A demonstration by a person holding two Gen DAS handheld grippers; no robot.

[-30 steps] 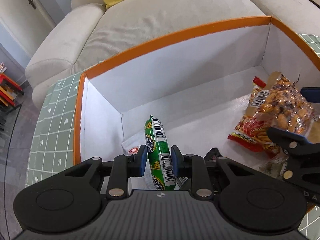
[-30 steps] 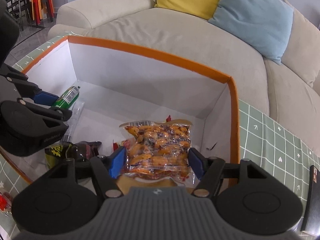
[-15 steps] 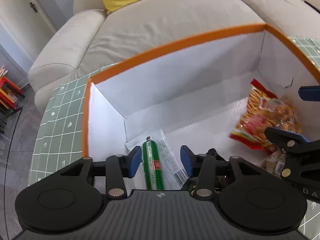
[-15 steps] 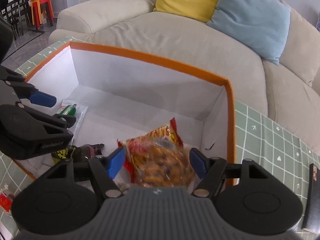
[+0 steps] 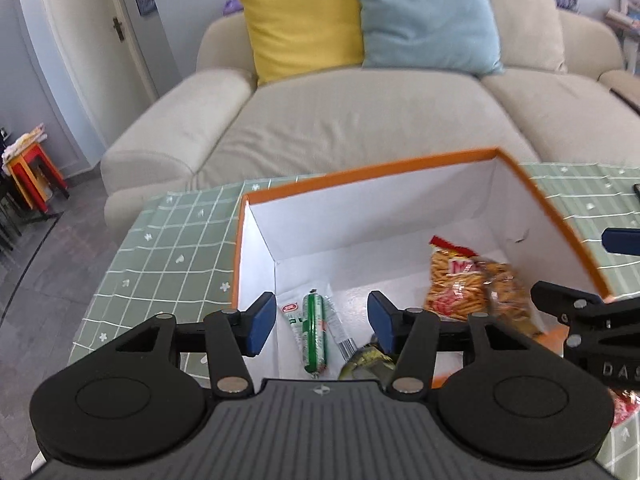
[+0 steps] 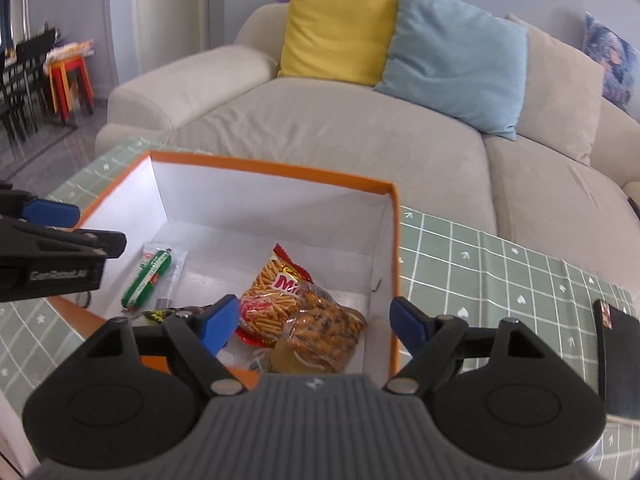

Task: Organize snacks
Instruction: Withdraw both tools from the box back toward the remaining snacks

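An orange-rimmed white box (image 5: 540, 196) (image 6: 280, 170) sits on the green checked table. Inside lie a green sausage stick (image 5: 314, 332) (image 6: 146, 278) on the left, and a red pack of snack sticks (image 5: 450, 280) (image 6: 272, 284) with a clear bag of orange nuts (image 5: 508, 284) (image 6: 324, 332) on it at the right. A dark yellow-black packet (image 5: 368, 360) lies near the front wall. My left gripper (image 5: 322, 320) is open and empty above the sausage. My right gripper (image 6: 314, 322) is open and empty above the nut bag.
A beige sofa (image 5: 360, 120) with a yellow cushion (image 6: 340, 32) and a blue cushion (image 6: 456, 60) stands behind the table. A black flat object (image 6: 618, 356) lies on the table at the right. Red and orange stools (image 5: 28, 172) stand far left.
Both grippers opened, dropped their snacks into the box, and rose up and back. The sausage and the nut bag now lie on the box floor.
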